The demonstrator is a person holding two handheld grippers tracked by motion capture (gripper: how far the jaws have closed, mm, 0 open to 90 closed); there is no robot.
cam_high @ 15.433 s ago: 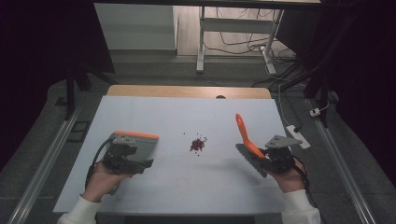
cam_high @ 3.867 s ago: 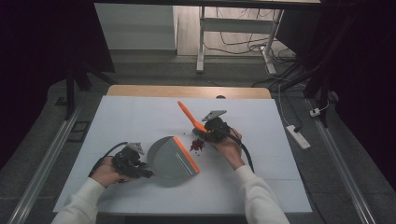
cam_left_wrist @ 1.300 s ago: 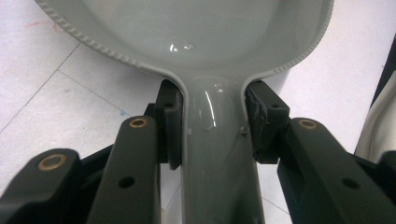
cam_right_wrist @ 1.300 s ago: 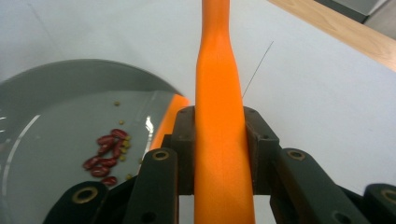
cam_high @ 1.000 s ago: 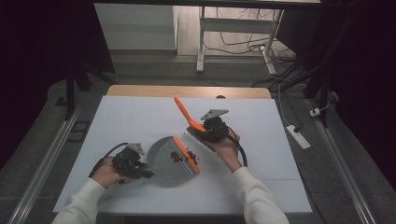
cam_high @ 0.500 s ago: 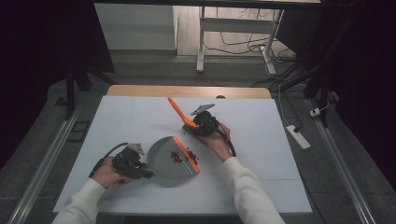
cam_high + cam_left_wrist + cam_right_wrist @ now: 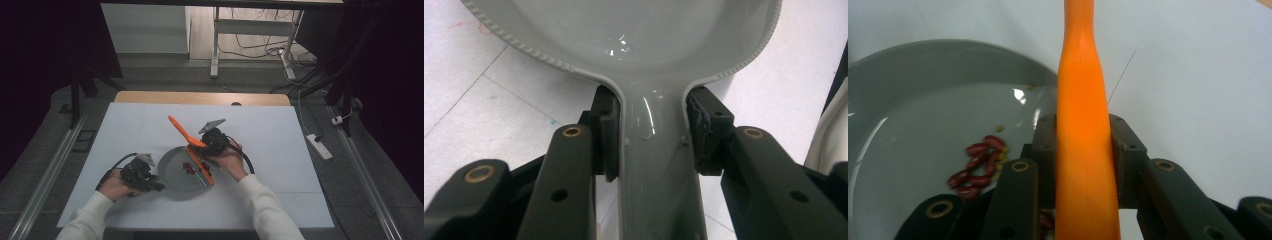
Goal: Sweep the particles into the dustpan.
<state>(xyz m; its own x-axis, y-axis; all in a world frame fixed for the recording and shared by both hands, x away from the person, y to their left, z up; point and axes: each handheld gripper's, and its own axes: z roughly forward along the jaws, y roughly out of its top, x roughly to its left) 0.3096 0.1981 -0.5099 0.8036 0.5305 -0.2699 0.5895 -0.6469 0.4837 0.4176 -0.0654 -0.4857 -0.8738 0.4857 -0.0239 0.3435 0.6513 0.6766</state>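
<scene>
Clamped between the right gripper (image 7: 1083, 150) is an orange brush handle (image 7: 1082, 100), red beans (image 7: 975, 167) beside it, while a grey dustpan (image 7: 659, 165) is pinched by the left gripper (image 7: 651, 135).

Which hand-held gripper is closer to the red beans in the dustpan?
Right. The right hand-held gripper holds the orange brush right beside the red beans; the left hand-held gripper grips the dustpan handle, across the pan.

left hand-held gripper (image 7: 150, 179) clamped, right hand-held gripper (image 7: 202, 150) clamped
</scene>
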